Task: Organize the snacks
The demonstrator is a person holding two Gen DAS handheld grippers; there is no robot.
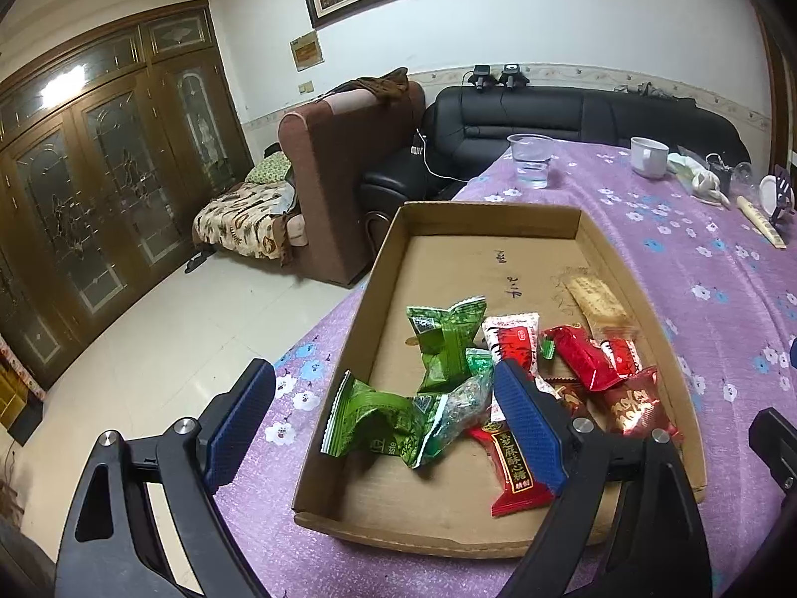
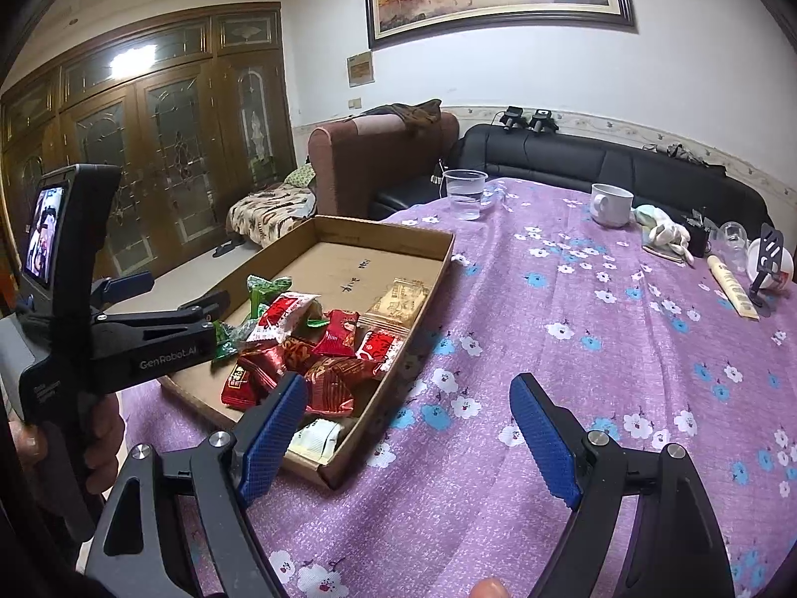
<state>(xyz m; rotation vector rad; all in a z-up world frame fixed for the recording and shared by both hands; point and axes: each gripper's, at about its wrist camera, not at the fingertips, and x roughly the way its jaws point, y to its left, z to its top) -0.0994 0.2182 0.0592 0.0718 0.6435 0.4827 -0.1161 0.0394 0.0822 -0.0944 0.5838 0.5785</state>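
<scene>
A shallow cardboard tray point(image 1: 388, 249) lies on the purple flowered tablecloth. In it sit green packets point(image 1: 443, 349), red packets point(image 1: 588, 354), a white-and-red packet point(image 1: 513, 339) and a tan biscuit packet point(image 1: 597, 299). My left gripper point(image 1: 382, 366) hangs open over the tray's near left part, the green packets below it, its pads touching nothing. My right gripper point(image 2: 408, 381) is open and empty above the cloth, just right of the tray's point(image 2: 443, 259) near corner, where a pale packet point(image 2: 314, 441) lies. In the right wrist view a hand holds the left gripper point(image 2: 149, 334) at the tray's left side.
A clear plastic cup of water point(image 1: 533, 159) and a white mug point(image 1: 647, 154) stand at the table's far end. A crumpled cloth point(image 2: 667, 234), a cream tube point(image 2: 732, 289) and small items lie far right. The table edge drops to the floor left of the tray.
</scene>
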